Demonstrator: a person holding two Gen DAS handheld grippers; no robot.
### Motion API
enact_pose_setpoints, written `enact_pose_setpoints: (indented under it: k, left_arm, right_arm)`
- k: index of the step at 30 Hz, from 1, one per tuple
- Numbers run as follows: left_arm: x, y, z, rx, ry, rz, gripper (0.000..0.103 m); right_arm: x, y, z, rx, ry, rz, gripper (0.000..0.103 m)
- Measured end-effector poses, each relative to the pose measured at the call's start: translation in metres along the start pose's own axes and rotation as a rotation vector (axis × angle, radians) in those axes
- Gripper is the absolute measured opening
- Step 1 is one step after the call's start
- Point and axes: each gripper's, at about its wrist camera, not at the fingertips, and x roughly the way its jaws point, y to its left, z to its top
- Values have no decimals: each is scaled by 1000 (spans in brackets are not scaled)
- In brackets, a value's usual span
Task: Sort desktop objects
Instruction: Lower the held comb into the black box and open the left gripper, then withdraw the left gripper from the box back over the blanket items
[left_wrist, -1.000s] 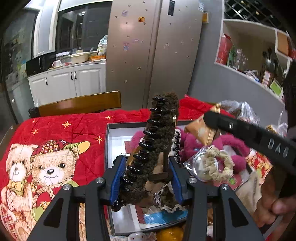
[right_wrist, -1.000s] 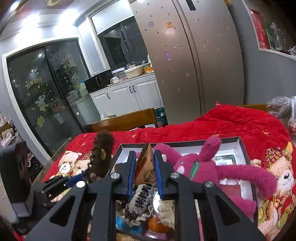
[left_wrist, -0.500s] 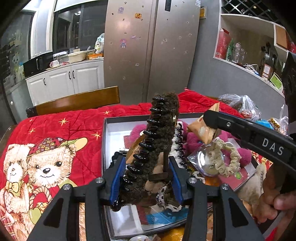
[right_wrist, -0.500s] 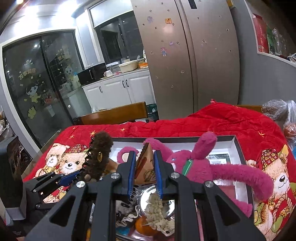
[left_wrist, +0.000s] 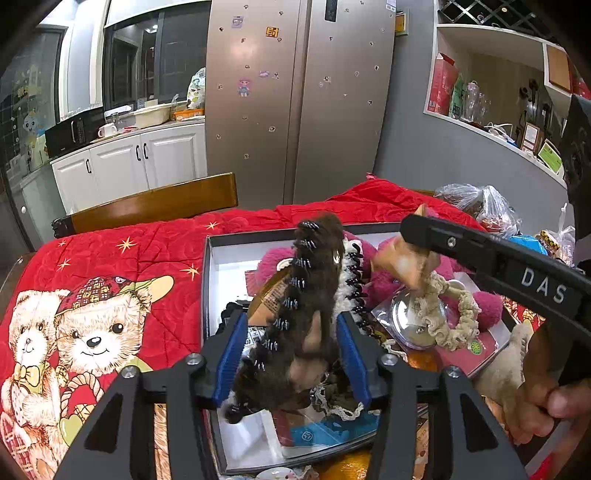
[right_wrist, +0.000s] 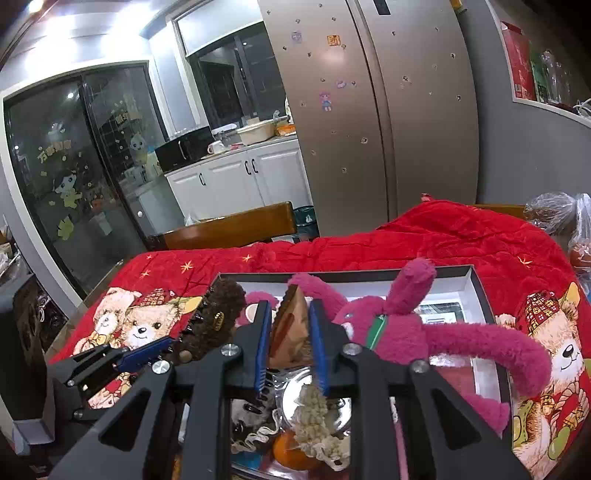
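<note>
Both tools are hanging over the box (left_wrist: 210, 280), the open tray on the red teddy-bear quilt (left_wrist: 110, 280) covering the desk, and both are letting go at once.

The left tool (left_wrist: 291, 354) is opening around the brown fuzzy hair claw (left_wrist: 306, 302). The claw is tilting between the blue pads with daylight on each side, so nothing is really pinching it now. It's hanging just above the box's near-left part, over the clutter, so my guess is it's being dropped in there on purpose.

The right tool (right_wrist: 288, 343) is opening too, but only a crack. The tan triangular packet (right_wrist: 291, 328) is sitting upright between its pads, which look like they're barely touching it or just off it. It's over the middle of the box, right beside the pink plush (right_wrist: 406, 325) sprawled across the far-right side. A cream scrunchie (left_wrist: 447, 314) is dangling under that tool, over a shiny round thing in the box; I can't tell whether it's snagged on a pad.

Looks like everything loose is getting collected into this one box.
</note>
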Motion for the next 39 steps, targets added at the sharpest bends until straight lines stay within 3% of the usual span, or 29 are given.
enact_pose_setpoints:
  k: [1,2,4,8,15,25,36,39]
  left_arm:
    - [-1,0,0,2,-6,7,64]
    - [-1,0,1,6,-13,12,71]
    - [-3,0,1,11,-24,16,74]
    - [-6,1,3,7,-33,35,83]
    - [-5,10,5,-29,-12,71,83]
    - [-33,11,15,-39,-62,46,83]
    - [-132,20,18,-126,-231,-54,85]
    - [-157,19,13,-123,-274,-33,87]
  right_arm:
    - [-2,1,1,2,-9,-3,34]
    - [-4,1,1,3,-19,-1,51]
    - [-12,3,3,0,-53,2,75]
    - [-24,6,7,-4,-90,32,89]
    - [-33,6,13,17,-100,55,102]
    - [-47,10,22,17,-75,71,103]
    - [-157,34,16,-68,-200,41,103]
    - [-193,41,7,-87,-249,29,103]
